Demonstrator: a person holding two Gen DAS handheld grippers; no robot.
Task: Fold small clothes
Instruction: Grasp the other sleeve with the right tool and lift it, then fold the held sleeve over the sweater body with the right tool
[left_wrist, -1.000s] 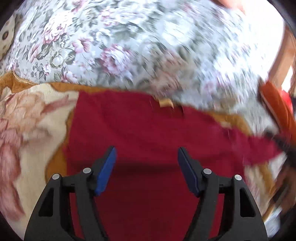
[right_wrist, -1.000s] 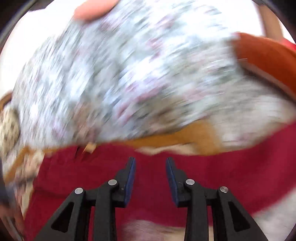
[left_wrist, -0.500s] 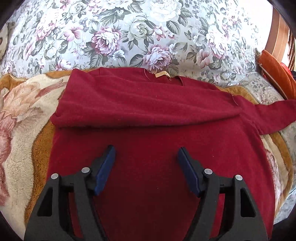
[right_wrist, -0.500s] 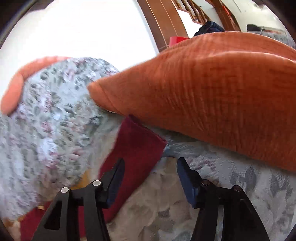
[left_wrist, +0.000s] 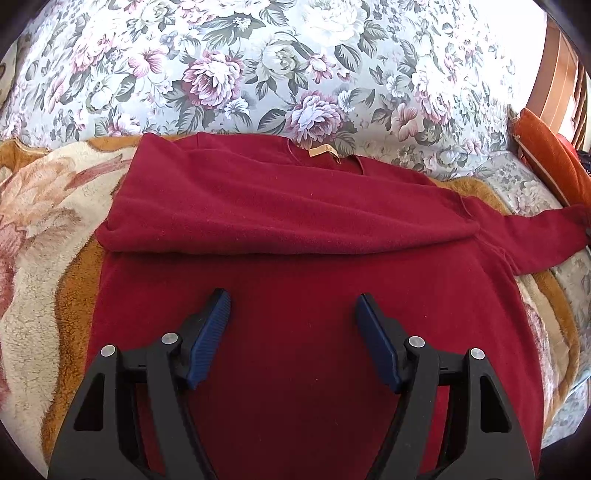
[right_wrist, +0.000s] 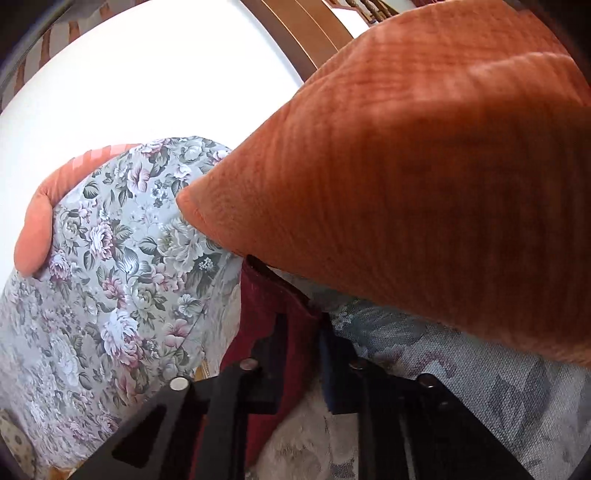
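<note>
Dark red sweater (left_wrist: 295, 280) spread flat on a cream and tan fleece blanket (left_wrist: 44, 266), neckline away from the left wrist camera, small tan label (left_wrist: 324, 150) at the collar. One sleeve folded across the chest as a thick horizontal band (left_wrist: 280, 218); other sleeve (left_wrist: 535, 236) stretched out to the right toward an orange cushion (left_wrist: 550, 155). Behind the collar, a floral cushion (left_wrist: 280, 62) in pale blue with pink and white blooms.

Left gripper (left_wrist: 293, 314) poised over the lower body of the sweater, blue-padded fingers (left_wrist: 208, 336) spread wide, nothing between them.

From the right wrist view, right gripper (right_wrist: 301, 347) down at the sleeve end (right_wrist: 273, 306), jaws drawn in close around the dark red fabric, one blue pad (right_wrist: 334, 373) against its right edge, black finger on its left; cloth pinched between. Sleeve end tucked just under the corner of the big orange cushion (right_wrist: 424, 177), beside the floral cushion (right_wrist: 122, 280). Pale patterned cover (right_wrist: 461, 376) beneath the gripper on the right, another orange pillow (right_wrist: 40, 218) peeking from behind the floral one, wooden frame (right_wrist: 303, 33) at the top
</note>
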